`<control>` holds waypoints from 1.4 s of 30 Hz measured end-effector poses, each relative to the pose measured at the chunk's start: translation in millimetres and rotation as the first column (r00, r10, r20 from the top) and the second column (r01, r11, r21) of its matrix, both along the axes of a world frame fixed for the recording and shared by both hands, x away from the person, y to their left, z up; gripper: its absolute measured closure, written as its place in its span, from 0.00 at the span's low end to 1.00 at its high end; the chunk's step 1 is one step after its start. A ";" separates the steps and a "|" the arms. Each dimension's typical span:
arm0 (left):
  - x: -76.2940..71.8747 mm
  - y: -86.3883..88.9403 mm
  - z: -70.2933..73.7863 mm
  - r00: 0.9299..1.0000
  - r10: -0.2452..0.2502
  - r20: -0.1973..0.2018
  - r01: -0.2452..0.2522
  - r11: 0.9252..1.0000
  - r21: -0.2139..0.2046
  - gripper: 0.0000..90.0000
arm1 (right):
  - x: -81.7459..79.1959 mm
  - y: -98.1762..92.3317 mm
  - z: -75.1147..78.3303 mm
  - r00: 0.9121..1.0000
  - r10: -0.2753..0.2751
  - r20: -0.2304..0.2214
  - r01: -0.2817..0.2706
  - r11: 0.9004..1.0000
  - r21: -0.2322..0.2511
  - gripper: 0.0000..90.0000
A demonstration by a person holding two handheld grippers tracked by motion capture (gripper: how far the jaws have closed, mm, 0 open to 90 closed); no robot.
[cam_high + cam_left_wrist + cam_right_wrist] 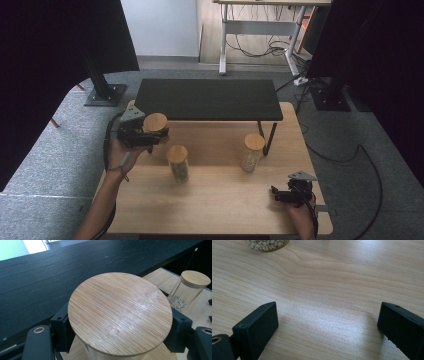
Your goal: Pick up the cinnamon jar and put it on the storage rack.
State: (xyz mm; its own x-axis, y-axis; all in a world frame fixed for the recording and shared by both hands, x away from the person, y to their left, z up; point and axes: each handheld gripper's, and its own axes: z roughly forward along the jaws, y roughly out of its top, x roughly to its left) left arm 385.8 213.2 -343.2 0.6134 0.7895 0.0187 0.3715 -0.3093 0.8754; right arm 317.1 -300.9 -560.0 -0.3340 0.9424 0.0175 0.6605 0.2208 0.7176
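A bamboo-lidded jar (156,126) is clamped in the left gripper (150,136) fingers, raised at the bench's (220,200) far left beside the black shelf (207,98). Placement on it likely follows. Right gripper (276,194) fingers are held apart, empty.

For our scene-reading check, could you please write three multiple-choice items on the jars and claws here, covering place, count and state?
1. Where is the held jar?
A. by the black shelf's left end
B. on the floor
C. beside the right claw

2. How many bamboo-lidded jars are there?
A. one
B. three
C. five

3. How is the left claw?
A. shut on a jar
B. open, holding nothing
C. lying on the shelf

Answers: 1 A, the high view shows it there; 2 B, three lids show; 3 A, its jaws clamp the jar under the lid.
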 end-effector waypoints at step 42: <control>37.7 -21.8 35.5 1.000 0.011 0.022 -0.011 1.000 0.026 0.28 | 0.0 0.1 0.0 1.000 0.007 0.001 -0.007 1.000 0.000 0.03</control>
State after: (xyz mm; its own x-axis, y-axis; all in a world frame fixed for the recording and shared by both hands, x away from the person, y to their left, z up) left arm 423.5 191.3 -307.6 0.6040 0.7952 0.0530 0.3557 -0.3284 0.8750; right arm 317.1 -300.7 -560.1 -0.3411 0.9399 0.0169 0.6584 0.2260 0.7179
